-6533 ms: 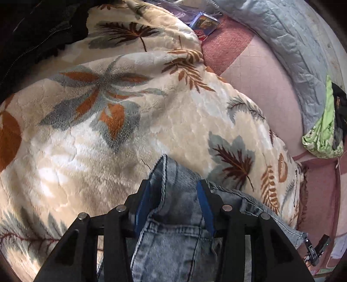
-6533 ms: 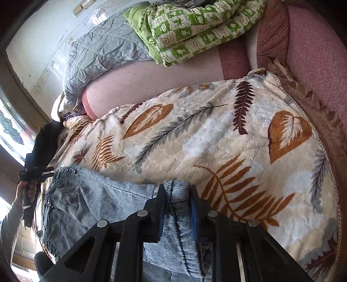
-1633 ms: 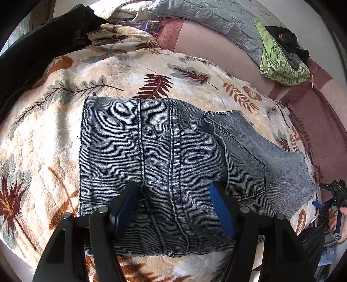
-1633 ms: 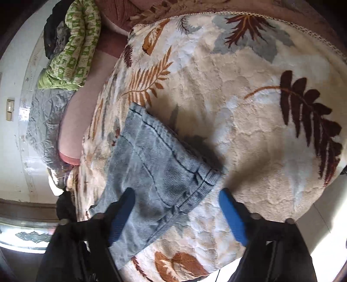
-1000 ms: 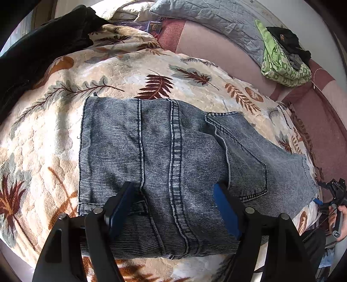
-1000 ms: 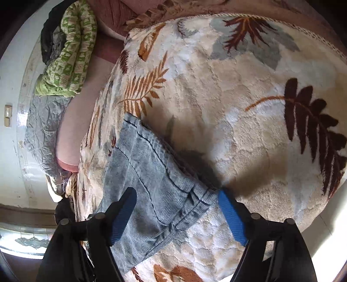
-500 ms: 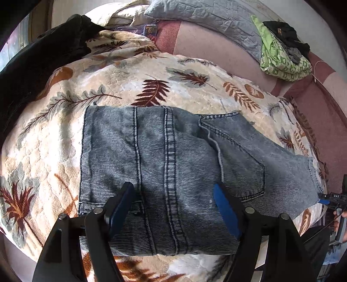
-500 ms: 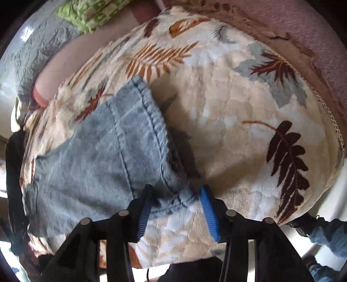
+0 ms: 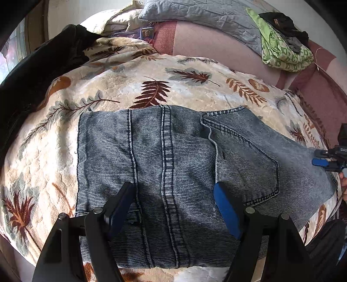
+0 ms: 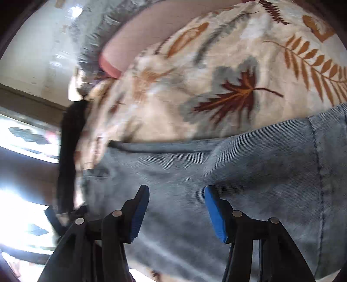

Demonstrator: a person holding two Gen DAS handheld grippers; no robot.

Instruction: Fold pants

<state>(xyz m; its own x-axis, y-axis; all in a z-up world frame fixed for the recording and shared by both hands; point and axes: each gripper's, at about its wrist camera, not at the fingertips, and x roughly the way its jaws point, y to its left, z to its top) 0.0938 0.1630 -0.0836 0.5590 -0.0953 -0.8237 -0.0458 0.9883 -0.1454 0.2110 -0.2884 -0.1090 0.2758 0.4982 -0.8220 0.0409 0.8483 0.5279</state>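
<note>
Leaf-print blanket [image 9: 195, 91] carries folded jeans [image 9: 173, 164] and black garment [image 9: 43, 65].

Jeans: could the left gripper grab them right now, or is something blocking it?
Probably yes. The left gripper hangs open right over the jeans, which lie flat on the blanket, nothing between fingers and denim.

I see the pants [image 9: 173, 156] in washed blue-grey denim, finely ribbed, with darker blue double stitching. The blanket [image 9: 121, 82] under them is cream with rust, maroon and grey-blue leaves and ferns. My left gripper [image 9: 173, 201] and right gripper [image 10: 176, 204] are black with blue pads. At far right lies a green-and-white patterned cloth [image 9: 282, 52], beside a grey quilt [image 9: 206, 15]. At left is a black garment [image 9: 39, 71].
</note>
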